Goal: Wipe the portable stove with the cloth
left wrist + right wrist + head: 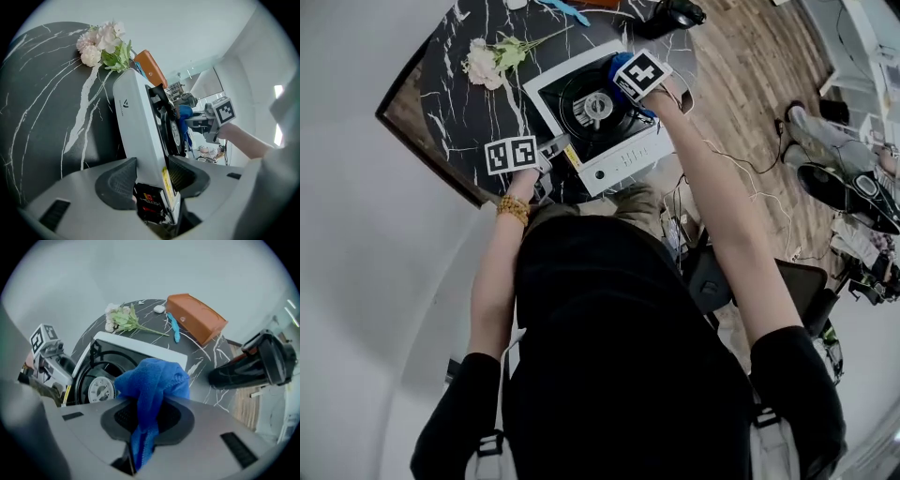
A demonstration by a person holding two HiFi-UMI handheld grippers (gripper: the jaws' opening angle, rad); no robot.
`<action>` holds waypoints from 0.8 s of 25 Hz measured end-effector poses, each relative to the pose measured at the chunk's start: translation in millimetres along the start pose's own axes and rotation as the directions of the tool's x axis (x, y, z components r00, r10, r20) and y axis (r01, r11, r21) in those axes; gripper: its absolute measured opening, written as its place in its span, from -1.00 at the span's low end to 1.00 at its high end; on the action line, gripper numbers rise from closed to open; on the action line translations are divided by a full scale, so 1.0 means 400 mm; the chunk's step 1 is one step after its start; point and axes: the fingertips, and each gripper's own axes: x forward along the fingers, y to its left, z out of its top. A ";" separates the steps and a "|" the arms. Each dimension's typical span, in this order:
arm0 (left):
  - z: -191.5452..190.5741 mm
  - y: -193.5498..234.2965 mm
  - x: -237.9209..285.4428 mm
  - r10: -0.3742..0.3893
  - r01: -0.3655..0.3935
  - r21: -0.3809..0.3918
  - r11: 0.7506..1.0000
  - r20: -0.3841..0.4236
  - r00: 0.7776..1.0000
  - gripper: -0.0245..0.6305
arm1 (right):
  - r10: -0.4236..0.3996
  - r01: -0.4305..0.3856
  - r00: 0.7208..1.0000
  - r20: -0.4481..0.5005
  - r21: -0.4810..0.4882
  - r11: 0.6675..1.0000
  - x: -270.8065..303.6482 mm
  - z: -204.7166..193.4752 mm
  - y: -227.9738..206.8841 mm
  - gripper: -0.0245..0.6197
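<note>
The black marbled table (455, 112) carries the stove (623, 159), which sits at the edge nearest the person. The stove is a white, flat box. Its top has a dark square well with a round black grate, and a pale metal burner (596, 106) sits in the middle of that. Its front panel has a knob and a yellow label. No dirt or wet streaks can be made out on it.

The left claw (151, 174) is clamped on the stove's front left corner, one pad on each face of the white body, so it looks to be steadying the stove. The right claw (147, 416) points steeply down over the far right side of the stove, by the rim of the grate. Its jaws are pinched on the blue cloth (154, 380), which bunches out past the tips and trails back between them. Whether the cloth touches the stove cannot be told.

The wiping step looks under way, with the far right part being worked. The next move probably calls for pressing the bunched cloth onto the white rim and sweeping it around the well toward the front, while the left claw's grip stops the stove sliding.

Beyond the stove's far left corner lie some flowers (492, 61), and past its far edge an orange box (197, 317).
</note>
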 end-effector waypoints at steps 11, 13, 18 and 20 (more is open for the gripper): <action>0.000 0.002 -0.006 0.042 -0.039 0.075 0.996 -0.043 0.998 -0.24 | -0.075 -0.128 0.833 0.549 0.321 0.938 -0.163 0.005 0.000 -0.76; 0.004 -0.014 -0.035 0.051 -0.048 0.124 0.991 -0.020 0.998 -0.24 | -0.061 -0.168 0.719 0.692 0.259 0.951 -0.255 0.005 0.056 -0.76; -0.023 -0.254 -0.181 -0.435 0.432 0.071 0.899 0.033 0.900 -0.19 | 0.144 -0.190 0.503 0.852 -0.054 0.980 -0.437 -0.039 0.336 -0.76; -0.041 -0.374 -0.228 -0.619 0.619 0.107 0.778 -0.037 0.785 -0.11 | 0.244 -0.175 0.474 0.846 -0.181 0.968 -0.457 -0.036 0.462 -0.76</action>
